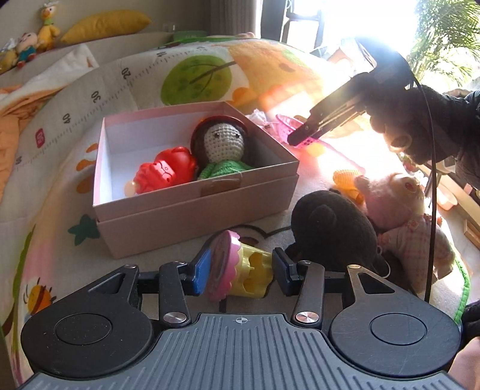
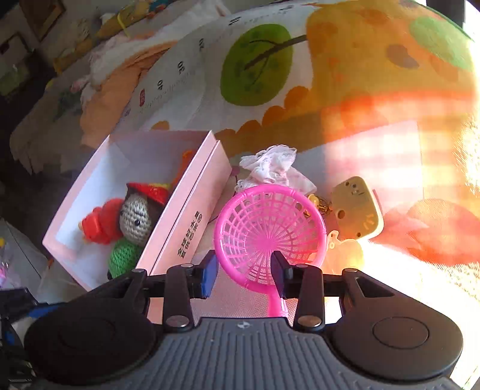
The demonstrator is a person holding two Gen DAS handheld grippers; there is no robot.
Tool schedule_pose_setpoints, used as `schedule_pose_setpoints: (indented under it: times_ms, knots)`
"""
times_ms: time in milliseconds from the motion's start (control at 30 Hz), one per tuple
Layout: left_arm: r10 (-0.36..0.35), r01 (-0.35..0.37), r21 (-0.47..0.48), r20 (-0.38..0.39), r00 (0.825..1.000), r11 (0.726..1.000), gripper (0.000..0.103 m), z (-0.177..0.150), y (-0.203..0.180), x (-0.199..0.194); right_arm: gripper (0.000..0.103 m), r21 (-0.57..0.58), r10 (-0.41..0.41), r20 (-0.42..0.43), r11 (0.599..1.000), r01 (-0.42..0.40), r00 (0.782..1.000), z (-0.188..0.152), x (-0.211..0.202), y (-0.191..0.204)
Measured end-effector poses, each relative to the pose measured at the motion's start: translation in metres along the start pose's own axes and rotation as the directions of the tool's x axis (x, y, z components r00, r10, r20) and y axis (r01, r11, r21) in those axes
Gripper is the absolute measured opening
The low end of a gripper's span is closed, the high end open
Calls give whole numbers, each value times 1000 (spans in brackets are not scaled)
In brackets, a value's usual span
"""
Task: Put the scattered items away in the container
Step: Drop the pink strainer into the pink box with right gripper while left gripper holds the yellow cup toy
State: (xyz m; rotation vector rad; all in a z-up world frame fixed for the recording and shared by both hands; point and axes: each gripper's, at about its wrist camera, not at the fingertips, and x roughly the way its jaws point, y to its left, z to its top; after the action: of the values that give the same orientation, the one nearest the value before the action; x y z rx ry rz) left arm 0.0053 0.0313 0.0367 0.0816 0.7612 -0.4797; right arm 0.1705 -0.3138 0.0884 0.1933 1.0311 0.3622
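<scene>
While level, left claw astride cupcake toy

printed play mat, pink box, plush toys

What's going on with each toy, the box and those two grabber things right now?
Box: open, partly filled.
Crochet doll: inside box.
Red toy: inside box.
Ice-cream toy: between left tool's fingers.
Pink strainer: right tool open around it.
Black plush: outside box.

printed play mat with ruler markings, yellow pillow, plush toys, palm plant
</scene>
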Motion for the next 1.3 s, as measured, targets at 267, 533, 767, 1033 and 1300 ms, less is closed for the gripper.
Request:
schedule_pose_setpoints:
  times_ms: [267, 533, 767, 1033, 1300]
  knots:
    - [1, -1, -9, -2, 1000, 1000, 50, 0, -1, 3, 38, 440, 47, 168, 890, -118, 985, -21, -41, -115]
    - [-6, 6, -32, -13, 1000, 999, 52, 0, 0, 6, 47, 414, -12, 307, 902, -122, 952, -60, -87, -134]
    - [-22, 21, -41, -11, 1000, 999, 55, 2, -6, 5, 52, 612, -64, 273, 781, -123, 960, -58, -46, -157]
    - [-19, 18, -48, -10, 1000, 999, 60, 2, -5, 0, 58, 274, 376, 494, 789, -550, 784, -8, -65, -81]
    - [-20, 20, -78, -7, 1000, 997, 60, 1, 1, 2, 58, 70, 116, 348, 986, -149, 930, -5, -42, -21]
